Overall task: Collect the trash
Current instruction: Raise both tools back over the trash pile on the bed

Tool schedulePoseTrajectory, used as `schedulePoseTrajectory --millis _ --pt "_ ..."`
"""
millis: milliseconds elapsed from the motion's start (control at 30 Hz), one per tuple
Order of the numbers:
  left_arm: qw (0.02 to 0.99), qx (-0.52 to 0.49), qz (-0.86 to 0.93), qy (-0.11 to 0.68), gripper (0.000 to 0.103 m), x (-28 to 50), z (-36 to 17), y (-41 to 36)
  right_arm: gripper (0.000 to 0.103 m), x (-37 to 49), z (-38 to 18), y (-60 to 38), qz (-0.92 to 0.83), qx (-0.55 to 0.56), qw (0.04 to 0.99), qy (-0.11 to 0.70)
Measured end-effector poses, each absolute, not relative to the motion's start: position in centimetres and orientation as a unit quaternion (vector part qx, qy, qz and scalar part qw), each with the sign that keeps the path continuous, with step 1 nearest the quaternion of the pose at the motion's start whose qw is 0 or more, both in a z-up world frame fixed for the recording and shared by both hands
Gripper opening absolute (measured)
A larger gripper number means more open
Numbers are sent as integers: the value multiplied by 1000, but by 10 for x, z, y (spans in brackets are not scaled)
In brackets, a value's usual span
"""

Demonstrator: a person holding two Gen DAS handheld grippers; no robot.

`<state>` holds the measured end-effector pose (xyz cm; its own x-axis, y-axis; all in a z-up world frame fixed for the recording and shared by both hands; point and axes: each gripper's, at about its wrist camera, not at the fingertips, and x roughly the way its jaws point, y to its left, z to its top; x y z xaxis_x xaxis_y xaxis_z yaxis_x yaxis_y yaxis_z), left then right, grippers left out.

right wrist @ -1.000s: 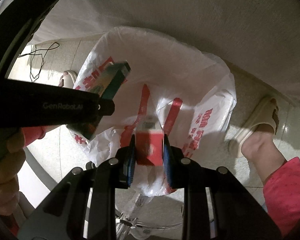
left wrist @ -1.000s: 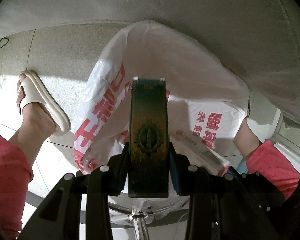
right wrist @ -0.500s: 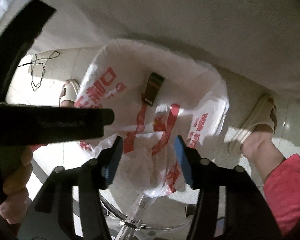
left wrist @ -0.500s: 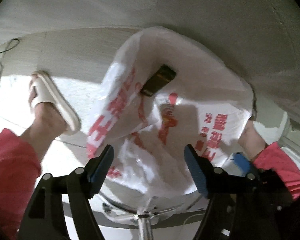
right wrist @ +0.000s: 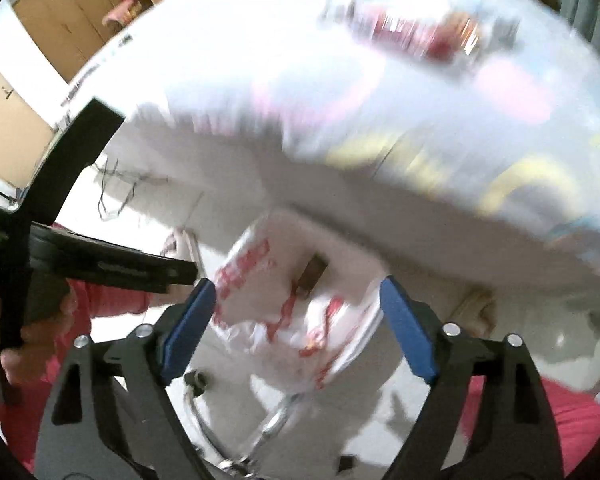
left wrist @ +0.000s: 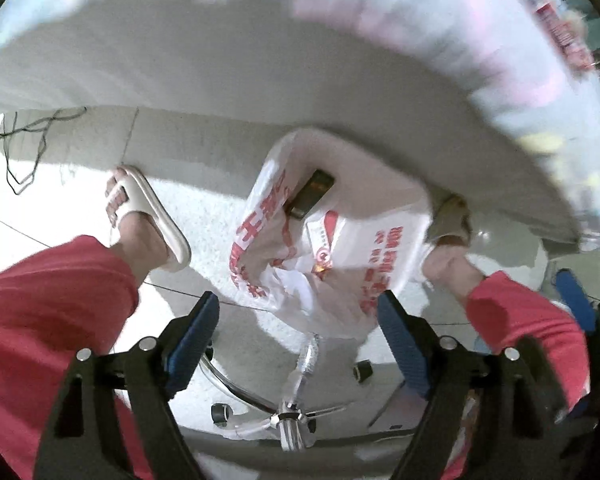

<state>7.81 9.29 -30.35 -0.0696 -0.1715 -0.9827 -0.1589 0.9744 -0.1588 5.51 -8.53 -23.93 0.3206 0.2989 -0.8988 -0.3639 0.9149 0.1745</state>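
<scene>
A white plastic bag (left wrist: 384, 220) (right wrist: 260, 276) with red print hangs open under the table edge. Inside it lies a dark green box (left wrist: 312, 194) (right wrist: 312, 272), with a red and white carton (left wrist: 326, 236) just below it. My left gripper (left wrist: 298, 300) is high above the bag; its jaws are opening and nothing is between the blue pads (left wrist: 192, 336). My right gripper (right wrist: 296, 286) is also above the bag, jaws opening and empty. The right wrist view is blurred.
A table with a white cloth (left wrist: 300, 80) overhangs the bag; blurred red packaging (right wrist: 420, 40) lies on top. The person's feet in pale slippers (left wrist: 152, 208) flank the bag. A chrome chair base (left wrist: 292, 420) stands below. Cables (left wrist: 28, 144) trail on the floor at left.
The left gripper let go of the dark green box and the right let go of the red carton; both dropped into the bag. Both grippers opened wide and rose, bringing the tabletop into view.
</scene>
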Motion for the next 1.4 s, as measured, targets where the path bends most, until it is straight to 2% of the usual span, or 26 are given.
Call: schedulePoseTrajectory --millis 267,500,667,1033,1400 --pt "744 -99 -28 660 87 120 -175 97 92 66 -122 -154 199 -25 870 451" --pt "763 -80 -43 640 89 163 -102 81 95 88 -68 -193 208 -11 884 418" --pt "770 -47 -64 633 90 198 -71 49 95 111 -41 -214 203 -21 895 397" --pt "761 -19 -108 639 90 271 -78 10 96 179 -10 -236 227 -33 901 368" --pt "732 -50 -94 673 90 341 -143 26 96 254 -76 -220 258 -36 872 414"
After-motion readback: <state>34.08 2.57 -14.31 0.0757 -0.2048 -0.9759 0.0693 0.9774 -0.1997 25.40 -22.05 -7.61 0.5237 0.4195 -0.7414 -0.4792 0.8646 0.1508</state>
